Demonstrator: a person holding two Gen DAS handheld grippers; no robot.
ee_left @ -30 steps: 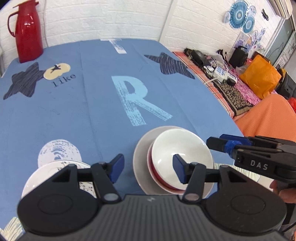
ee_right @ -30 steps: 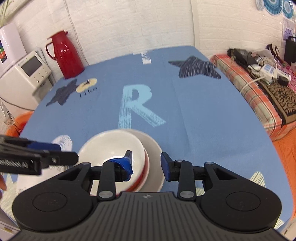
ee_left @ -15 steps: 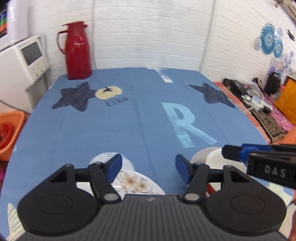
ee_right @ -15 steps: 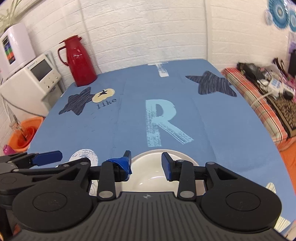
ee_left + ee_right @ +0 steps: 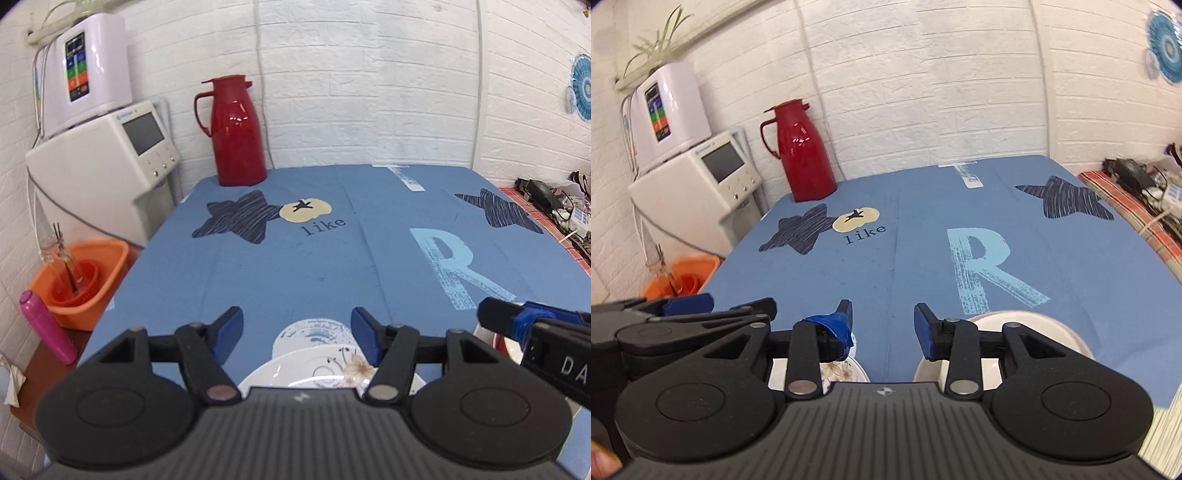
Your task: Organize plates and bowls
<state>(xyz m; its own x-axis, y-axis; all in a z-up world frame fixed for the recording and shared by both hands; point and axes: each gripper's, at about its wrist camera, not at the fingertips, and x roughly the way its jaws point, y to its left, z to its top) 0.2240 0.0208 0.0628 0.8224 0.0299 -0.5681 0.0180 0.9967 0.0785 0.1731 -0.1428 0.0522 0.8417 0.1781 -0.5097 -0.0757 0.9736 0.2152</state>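
Plates and bowls sit at the near edge of a blue tablecloth point(image 5: 295, 266) printed with stars and a large letter R. A flower-patterned white plate point(image 5: 325, 373) lies flat, face up, directly beneath the left gripper point(image 5: 297, 334), its round form giving no long axis; much of it is hidden by the gripper body. The left gripper's blue-padded jaws stand wide apart above the plate's far rim, holding nothing. To the right, well apart from the patterned plate, a white bowl point(image 5: 1027, 332) sits upright; what it rests on cannot be made out. It lies just right of the right gripper point(image 5: 882, 325), partly behind that gripper's right finger. The right gripper's jaws are parted by a modest gap over bare cloth between the two dishes, gripping nothing. In the left wrist view the right gripper's tip point(image 5: 517, 319) hangs over the bowl's red rim. A red thermos point(image 5: 236, 133) stands at the table's far-left corner, near a white appliance point(image 5: 107, 155).
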